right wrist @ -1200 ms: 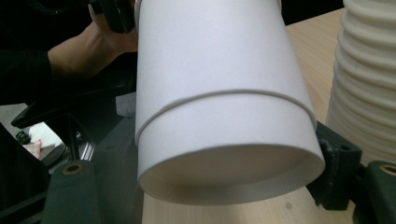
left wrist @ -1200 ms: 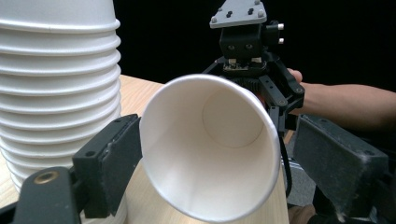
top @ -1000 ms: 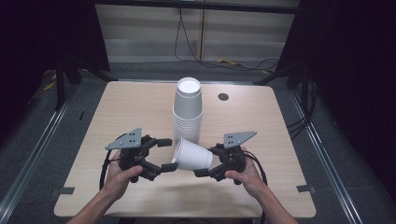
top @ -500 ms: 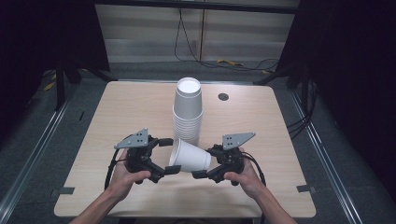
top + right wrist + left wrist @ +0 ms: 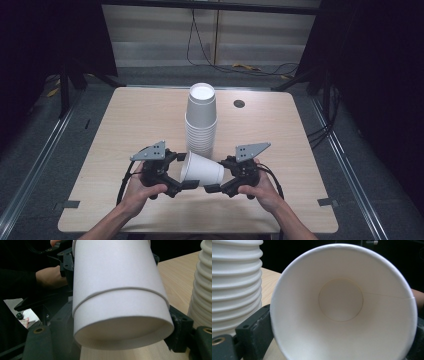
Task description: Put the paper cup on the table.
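Paper cup (image 5: 201, 170), white and thin-walled, lies on its side in the air just above the desk (image 5: 125, 120), between the two hand-held tools and directly in front of the tall cup stack (image 5: 201, 122). From the high view, the left tongs (image 5: 176, 172) sit at the cup's open mouth and the right tongs (image 5: 216, 182) at its narrow base end.

Left gripper view: the camera looks straight into the cup's mouth (image 5: 342, 305), bottom disc visible. A dark jaw stands against the rim at lower left and another edge shows at far right, so the left tongs appear to bracket the rim; whether they press it I cannot tell. The stack (image 5: 235, 282) stands close alongside.

Right gripper view: the cup's base (image 5: 120, 315) faces the camera, and black jaws flank it on both sides, touching the wall. The right tongs are pinching the cup near its base.

Risks, as judgement:
- Excess squeeze from either side could crease or oval the soft wall.
- Opposed pulling by both tools could tear the rim or slip the cup free onto the desk.
- A sideways swing could knock the nearby stack over.
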Tool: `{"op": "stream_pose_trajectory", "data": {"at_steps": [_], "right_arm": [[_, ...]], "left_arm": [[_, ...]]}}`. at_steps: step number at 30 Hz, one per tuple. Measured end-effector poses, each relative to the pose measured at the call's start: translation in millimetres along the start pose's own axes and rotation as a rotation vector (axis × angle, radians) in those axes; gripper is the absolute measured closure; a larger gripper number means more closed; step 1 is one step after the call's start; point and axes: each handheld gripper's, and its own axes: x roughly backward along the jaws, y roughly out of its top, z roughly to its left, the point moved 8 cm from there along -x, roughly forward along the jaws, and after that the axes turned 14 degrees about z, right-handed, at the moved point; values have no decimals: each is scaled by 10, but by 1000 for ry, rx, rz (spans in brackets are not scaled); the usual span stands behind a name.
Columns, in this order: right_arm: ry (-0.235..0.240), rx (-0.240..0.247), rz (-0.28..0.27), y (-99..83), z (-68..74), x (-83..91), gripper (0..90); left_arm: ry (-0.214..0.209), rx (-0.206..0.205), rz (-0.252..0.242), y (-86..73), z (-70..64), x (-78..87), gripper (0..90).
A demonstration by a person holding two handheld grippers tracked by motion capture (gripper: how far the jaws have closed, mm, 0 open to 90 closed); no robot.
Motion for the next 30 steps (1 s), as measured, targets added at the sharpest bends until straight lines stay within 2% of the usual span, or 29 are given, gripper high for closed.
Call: {"op": "stream_pose_trajectory", "data": {"at_steps": [11, 12, 16, 20, 22, 27, 30], "right_arm": [[-31, 14, 31, -21, 0, -17, 238], [-36, 11, 41, -30, 0, -23, 232], [-45, 12, 59, -43, 3, -38, 210], [-62, -10, 64, -52, -19, -34, 142], [-49, -26, 68, -61, -22, -27, 144], [-52, -42, 70, -67, -28, -16, 143], [-76, -47, 72, -68, -42, 4, 146]], "left_arm": [[-9, -20, 37, -20, -6, 11, 87], [2, -38, 50, -21, -14, 10, 90], [15, -54, 69, -20, -20, 9, 92], [16, -54, 78, -21, -24, 20, 93], [22, -47, 75, -17, -24, 32, 93], [38, -40, 68, 7, -18, 82, 93], [68, -32, 61, 41, 15, 175, 93]]}}
